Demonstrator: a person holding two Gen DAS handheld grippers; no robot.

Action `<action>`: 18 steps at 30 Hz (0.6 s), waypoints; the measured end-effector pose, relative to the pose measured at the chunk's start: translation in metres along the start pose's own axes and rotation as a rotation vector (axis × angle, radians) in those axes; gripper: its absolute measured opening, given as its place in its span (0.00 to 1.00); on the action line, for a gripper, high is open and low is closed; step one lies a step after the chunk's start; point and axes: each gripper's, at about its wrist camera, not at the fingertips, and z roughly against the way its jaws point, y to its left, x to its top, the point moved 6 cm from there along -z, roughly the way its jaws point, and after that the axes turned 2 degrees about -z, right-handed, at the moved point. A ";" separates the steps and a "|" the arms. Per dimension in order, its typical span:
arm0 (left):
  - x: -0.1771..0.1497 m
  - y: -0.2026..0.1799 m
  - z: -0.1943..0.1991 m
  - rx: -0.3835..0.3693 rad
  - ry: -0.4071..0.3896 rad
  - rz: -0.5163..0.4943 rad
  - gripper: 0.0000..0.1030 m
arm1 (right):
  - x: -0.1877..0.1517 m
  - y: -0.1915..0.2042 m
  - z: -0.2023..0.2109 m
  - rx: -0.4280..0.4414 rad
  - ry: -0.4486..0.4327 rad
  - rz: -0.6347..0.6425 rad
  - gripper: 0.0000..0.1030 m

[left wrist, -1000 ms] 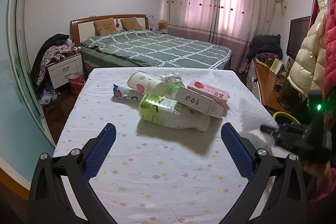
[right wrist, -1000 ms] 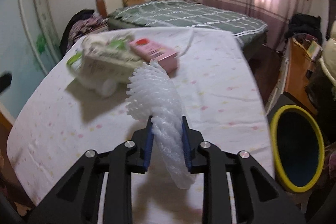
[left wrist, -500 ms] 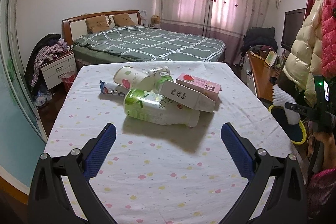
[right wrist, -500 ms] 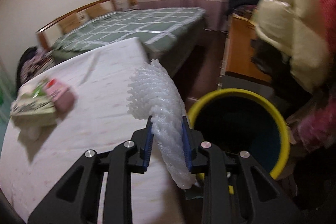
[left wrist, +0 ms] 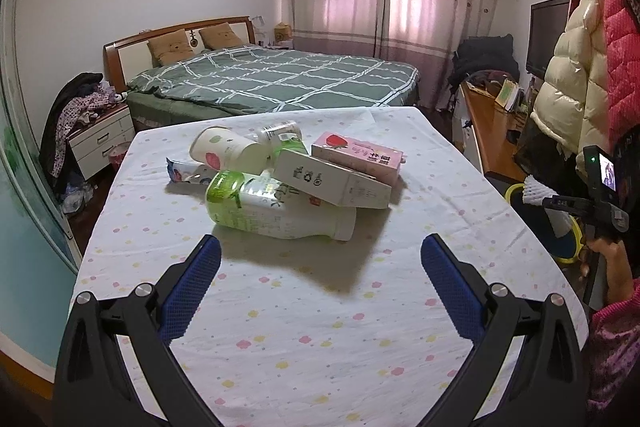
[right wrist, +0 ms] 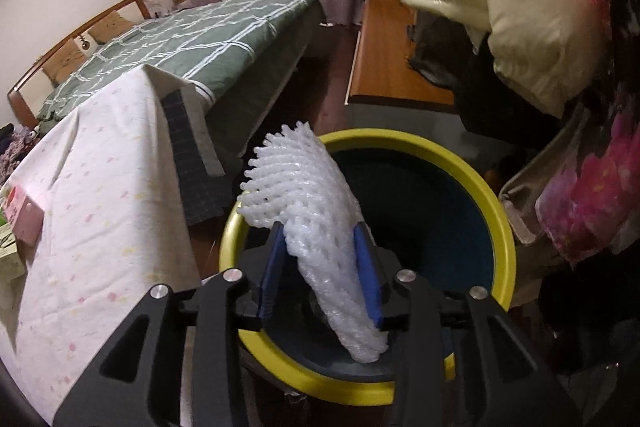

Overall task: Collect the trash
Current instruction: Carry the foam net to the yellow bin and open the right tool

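The right gripper [right wrist: 320,259] hangs over the bin [right wrist: 496,211]; its jaws have just been easing apart, the foam net [right wrist: 308,203] between them, whether gripped I cannot tell. The net hides part of the bin. Left gripper [left wrist: 320,291] jaws stand wide apart before the trash pile [left wrist: 288,179] on the tabletop [left wrist: 304,327].

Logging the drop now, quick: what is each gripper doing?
Left gripper: open, empty, short of the bottle.
Right gripper: jaws just opening, foam net between them over the bin.
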 end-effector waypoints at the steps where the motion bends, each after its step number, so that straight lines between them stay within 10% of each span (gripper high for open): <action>1: 0.000 -0.001 -0.001 -0.001 0.001 -0.001 0.96 | 0.000 0.000 0.000 -0.003 0.000 -0.003 0.37; 18: -0.003 0.003 -0.010 -0.001 0.023 0.005 0.96 | 0.000 0.002 0.013 0.003 -0.020 -0.032 0.48</action>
